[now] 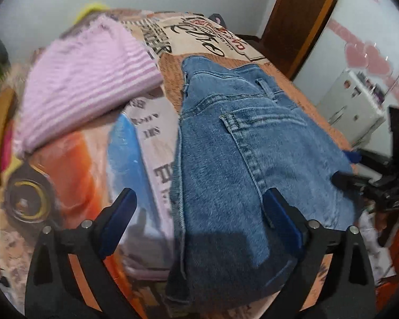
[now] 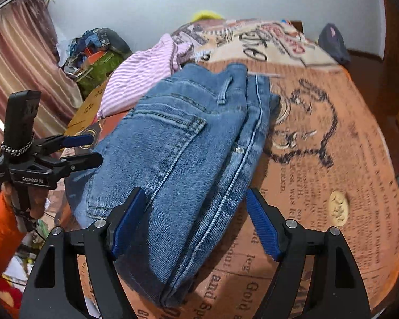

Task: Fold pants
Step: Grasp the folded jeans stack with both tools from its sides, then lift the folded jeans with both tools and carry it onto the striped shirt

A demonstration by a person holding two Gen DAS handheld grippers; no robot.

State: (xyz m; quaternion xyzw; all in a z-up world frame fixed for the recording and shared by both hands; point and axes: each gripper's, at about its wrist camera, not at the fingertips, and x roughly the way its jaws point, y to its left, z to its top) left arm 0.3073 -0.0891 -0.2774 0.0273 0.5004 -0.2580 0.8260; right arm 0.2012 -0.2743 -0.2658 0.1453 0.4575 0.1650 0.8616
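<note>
Folded blue jeans are lying on the printed orange bedspread, beside a pink striped garment; left gripper and right gripper are hovering wide apart above them, gripping nothing

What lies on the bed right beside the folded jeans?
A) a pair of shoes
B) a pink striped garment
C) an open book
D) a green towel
B: a pink striped garment lies against the far corner of the folded jeans on the printed bedspread.
</note>
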